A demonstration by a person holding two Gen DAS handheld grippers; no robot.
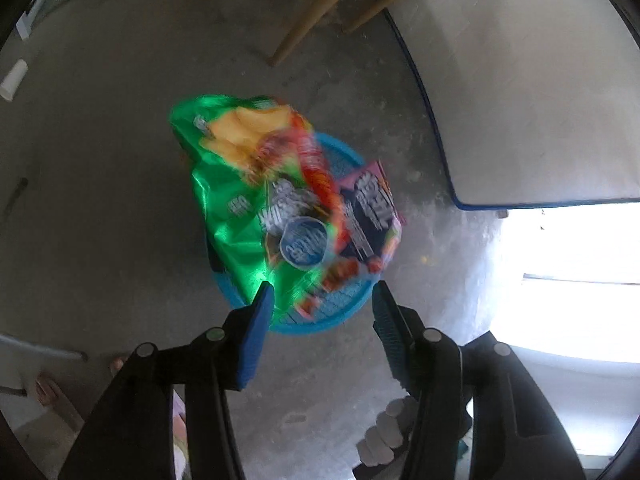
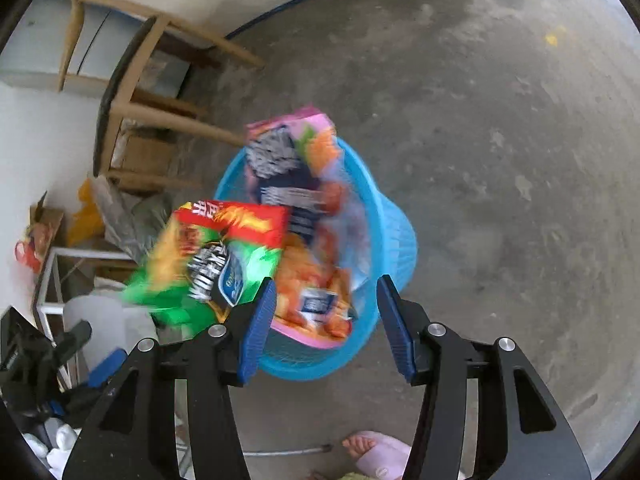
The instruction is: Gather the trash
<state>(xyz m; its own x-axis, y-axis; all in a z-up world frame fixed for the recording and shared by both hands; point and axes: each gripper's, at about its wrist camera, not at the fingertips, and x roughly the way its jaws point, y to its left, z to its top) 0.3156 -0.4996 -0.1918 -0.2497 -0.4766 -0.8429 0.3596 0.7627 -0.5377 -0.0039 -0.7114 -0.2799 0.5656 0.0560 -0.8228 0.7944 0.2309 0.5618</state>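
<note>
Two views: both wrist cameras look down on one blue basket (image 1: 320, 320) standing on the concrete floor (image 1: 100, 200).
Left gripper (image 1: 323, 300): my fingers stand wide apart and grip nothing; their blue pads (image 1: 256, 336) frame the near rim of the basket at lower centre of the frame.
Right gripper (image 2: 326, 300): my fingers are likewise spread wide and empty, tips on either side of the basket's near rim.
Green snack bag (image 1: 232, 200): blurred, at centre of the left view, lying across the basket's left side and overhanging the rim; in the right view it sits left of centre, just beyond my left pad. Whether it touches anything I cannot tell.
Pink snack bag (image 2: 296, 168): blurred, inside the basket, its upper end rising past the far rim.
Orange wrapper (image 2: 316, 280): in the basket, near side, beside the green bag.
Chair (image 2: 152, 92): wooden, upper left of the right view, well apart from the basket.
Foot (image 2: 368, 450): bottom edge of the right view, near the basket.
</note>
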